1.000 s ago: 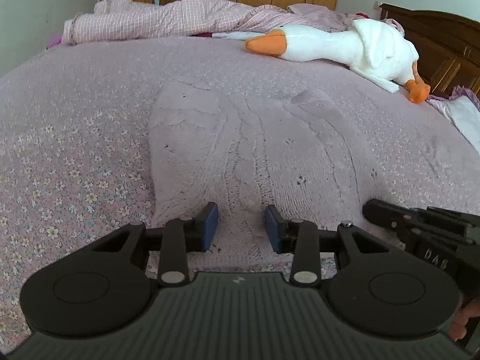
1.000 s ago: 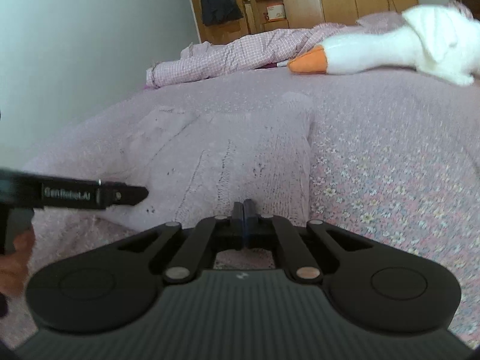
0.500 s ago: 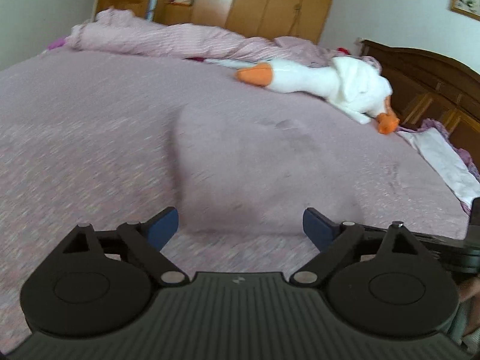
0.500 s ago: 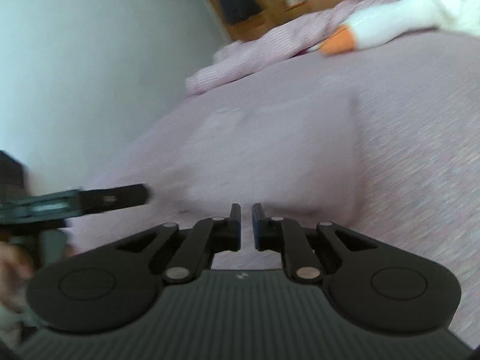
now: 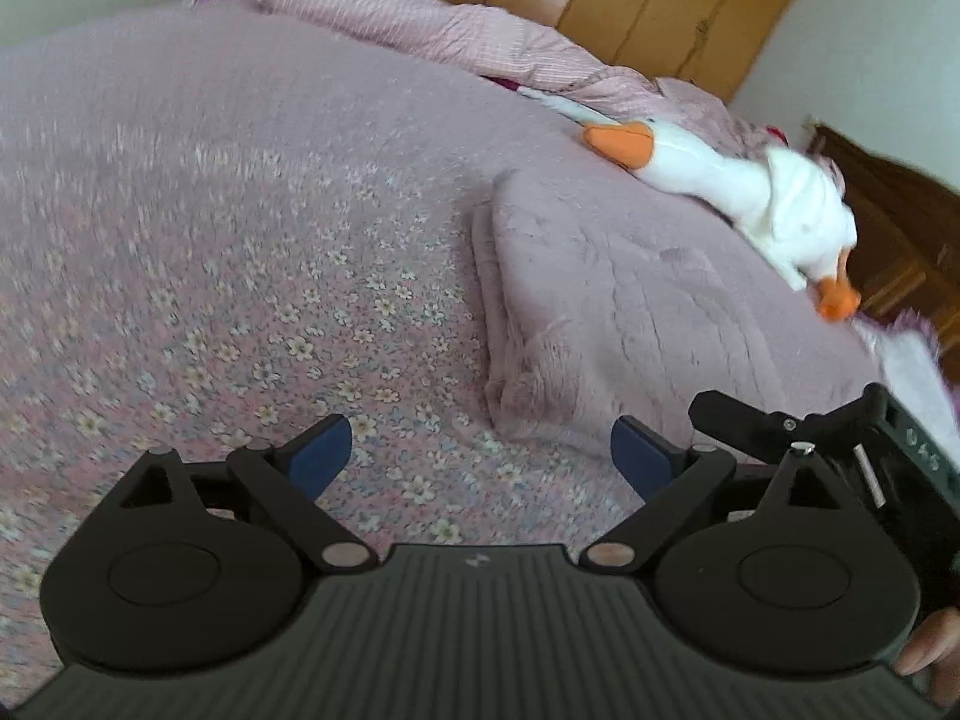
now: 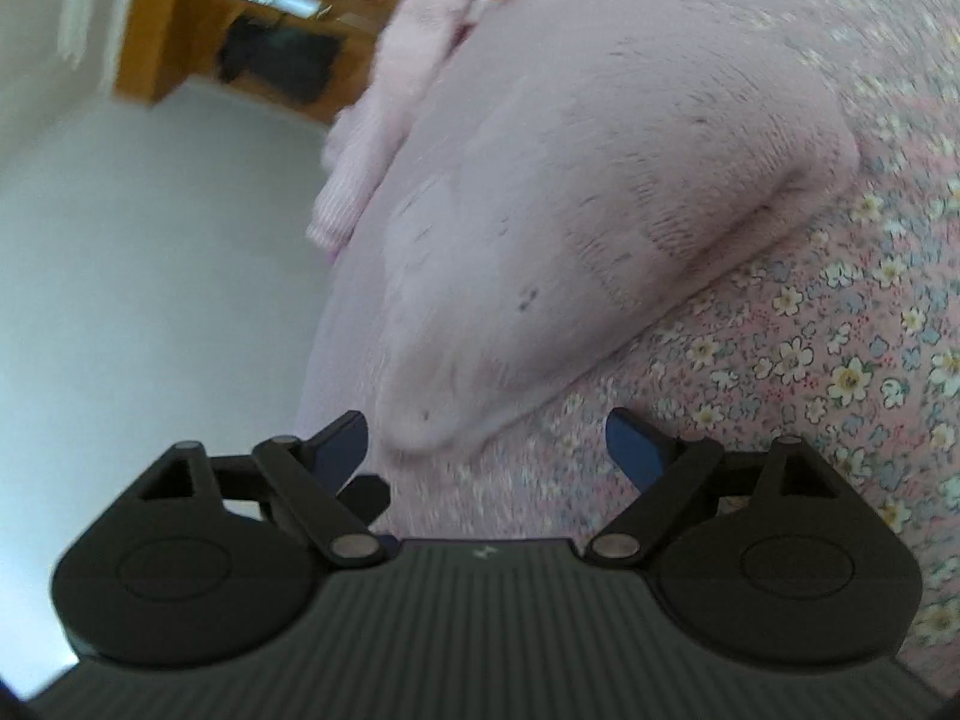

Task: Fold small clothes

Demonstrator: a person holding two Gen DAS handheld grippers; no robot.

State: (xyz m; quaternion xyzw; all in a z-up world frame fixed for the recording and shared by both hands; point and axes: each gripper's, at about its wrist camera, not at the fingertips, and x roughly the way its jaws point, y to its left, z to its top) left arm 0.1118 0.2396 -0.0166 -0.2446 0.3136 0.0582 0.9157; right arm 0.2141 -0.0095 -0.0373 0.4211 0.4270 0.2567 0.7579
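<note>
The folded knit sweater (image 5: pixel 606 324) lay on the bed (image 5: pixel 240 228), ahead-right of the spread, empty left tongs (image 5: pixel 480 456); the spread right tongs (image 6: pixel 486 441) sat nearer, at its corner.

This is a bedroom in a home. A wide bed (image 5: pixel 252 252) with a pink cover printed with small flowers fills the space in front of the left claw (image 5: pixel 480 456). Far ahead of this claw, a pink checked quilt (image 5: pixel 420 30) lies bunched at the far edge of the bed, and behind it stands a wooden wardrobe (image 5: pixel 672 6) with several doors. Ahead and to the right of the claw, a white plush goose (image 5: pixel 738 186) with an orange beak rests on the cover, and a dark wooden bed frame (image 5: pixel 900 222) rises beyond it. The walls are plain and pale.
</note>
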